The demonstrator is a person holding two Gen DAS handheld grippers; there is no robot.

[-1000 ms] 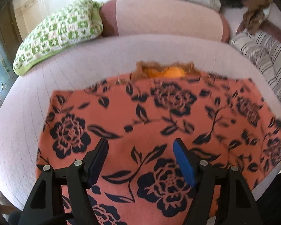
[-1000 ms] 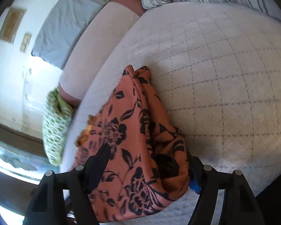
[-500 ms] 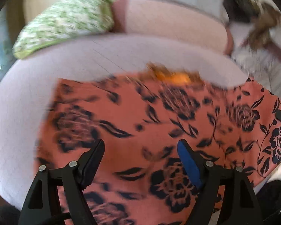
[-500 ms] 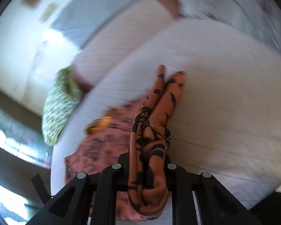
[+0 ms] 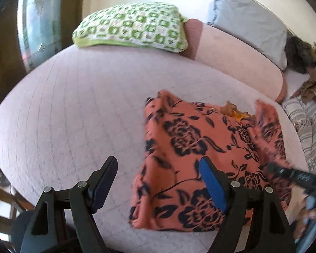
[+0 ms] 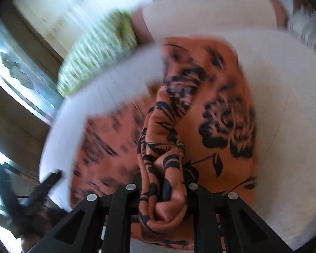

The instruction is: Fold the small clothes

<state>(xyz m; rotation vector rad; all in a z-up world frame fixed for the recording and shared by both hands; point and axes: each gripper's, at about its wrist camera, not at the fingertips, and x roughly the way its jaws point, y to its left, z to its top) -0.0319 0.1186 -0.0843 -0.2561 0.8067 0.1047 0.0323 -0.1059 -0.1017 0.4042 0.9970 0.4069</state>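
An orange garment with black flowers point(image 5: 189, 158) lies on the pale quilted couch seat point(image 5: 84, 109), bunched toward the right. My left gripper point(image 5: 158, 181) is open and empty above its left edge; the blue-padded finger point(image 5: 210, 183) is over the cloth. My right gripper point(image 6: 164, 187) is shut on a gathered fold of the garment point(image 6: 221, 109) and lifts it off the seat. It shows in the left wrist view point(image 5: 292, 175) at the far right, blurred. The right wrist view is motion-blurred.
A green and white cushion point(image 5: 132, 27) lies at the back of the seat, against a pink bolster point(image 5: 238, 54). A grey pillow point(image 5: 248, 25) is behind it. Striped cloth point(image 5: 305, 126) lies at the right. A window point(image 5: 38, 21) is at the left.
My right gripper closed on the garment's right side and pulled it up and over to the left. The left gripper stayed open and swung left, so the garment now sits right of it.
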